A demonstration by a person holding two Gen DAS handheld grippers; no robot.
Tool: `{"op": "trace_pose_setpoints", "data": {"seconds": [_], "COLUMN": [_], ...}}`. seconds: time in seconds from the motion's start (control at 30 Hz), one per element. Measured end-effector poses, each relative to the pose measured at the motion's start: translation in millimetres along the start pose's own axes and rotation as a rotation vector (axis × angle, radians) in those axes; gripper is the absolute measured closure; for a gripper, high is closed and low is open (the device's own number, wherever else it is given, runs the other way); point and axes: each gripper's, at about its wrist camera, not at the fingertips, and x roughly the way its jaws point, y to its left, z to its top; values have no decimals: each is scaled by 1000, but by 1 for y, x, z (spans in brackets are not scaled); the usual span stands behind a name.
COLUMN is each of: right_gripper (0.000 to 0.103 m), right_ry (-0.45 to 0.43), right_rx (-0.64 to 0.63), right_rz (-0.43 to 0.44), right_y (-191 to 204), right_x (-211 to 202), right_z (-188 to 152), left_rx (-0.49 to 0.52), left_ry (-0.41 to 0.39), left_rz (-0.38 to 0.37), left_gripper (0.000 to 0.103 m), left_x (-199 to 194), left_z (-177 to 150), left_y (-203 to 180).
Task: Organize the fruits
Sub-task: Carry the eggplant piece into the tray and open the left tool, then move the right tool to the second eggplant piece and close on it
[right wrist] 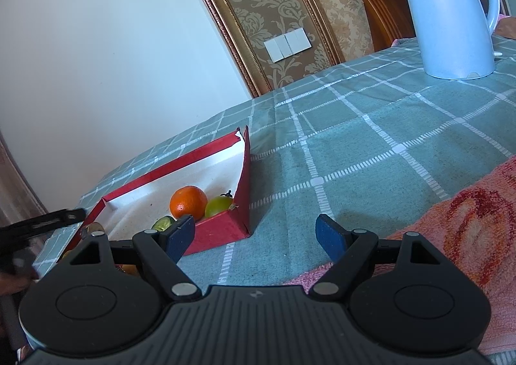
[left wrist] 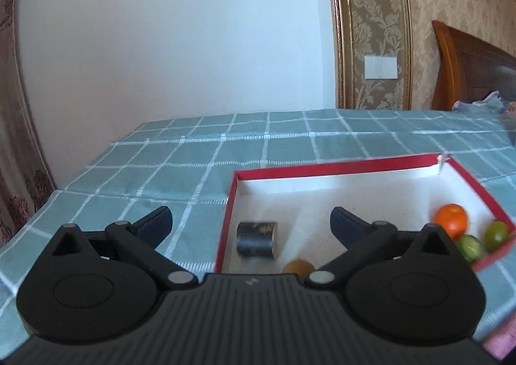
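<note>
Left gripper over red box, fingers wide apart, holding nothing; right gripper low beside box corner on bench, fingers spread, empty

Orange, two green fruits clustered at right corner; brown fruit near front wall, half hidden by gripper body

Likely step: pick next fruit. Approach from above, centre fingers, close gently; round fruit may roll

Dark cylinder lies on side, long axis roughly left-right; fruits near-round, no clear axis
</note>
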Motion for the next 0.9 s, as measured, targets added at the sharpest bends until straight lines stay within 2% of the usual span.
{"op": "trace_pose_setpoints", "data": {"seconds": [0.1,0.33,0.67,0.83,0.9], "right_gripper": [21,21,21,21,21], "right_ry": [0,2,-8,-14,-16], "right_rx": [1,2,-15,-74,-99], "right_rz": [-2,-11,-37,-61,-64], "right_y": [0,1,5,15,20], "right_x": [0,0,-2,-4,-5], "right_z": [0,0,0,-1,-3], "left_rx": [-23,-96,-125,-143,-150], "left_ry": [-7,45,110,117,145], "left_rz": [17,85,126,121,110], "left_gripper": [0,0,0,0,0], "left_x": [-25,-57,-54,-51,-48], "left_z": [-7,-39,-73,-77,-77], "left_y": [8,30,48,52,53]}}
